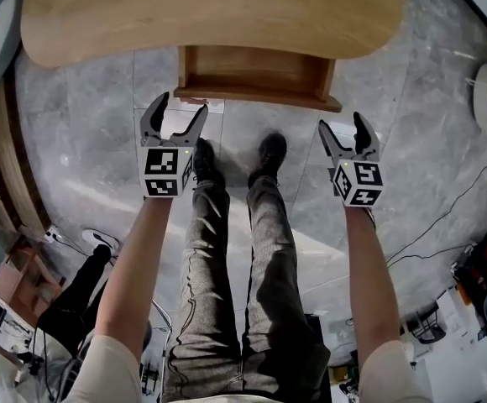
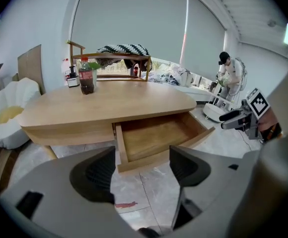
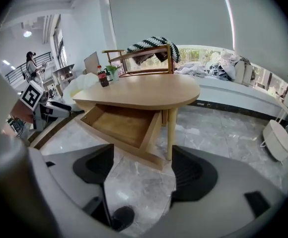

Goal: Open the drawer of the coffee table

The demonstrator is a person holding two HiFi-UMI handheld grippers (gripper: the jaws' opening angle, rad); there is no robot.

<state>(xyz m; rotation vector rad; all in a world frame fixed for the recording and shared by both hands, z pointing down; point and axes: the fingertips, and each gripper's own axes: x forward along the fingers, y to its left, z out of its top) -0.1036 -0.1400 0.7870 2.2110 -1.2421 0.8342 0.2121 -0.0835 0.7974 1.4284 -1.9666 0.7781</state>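
I see the drawer (image 1: 256, 74) standing pulled out from under the coffee table (image 1: 210, 11), its front edge lying crosswise ahead of both grippers. My left gripper (image 1: 182, 103) hangs just beside the drawer's left corner, nearer than my right gripper (image 1: 342, 122). Both have their jaws wide and empty.

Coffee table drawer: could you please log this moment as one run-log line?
light wooden drawer: pulled out of oval wooden coffee table, empty | left gripper: open, empty | right gripper: open, empty
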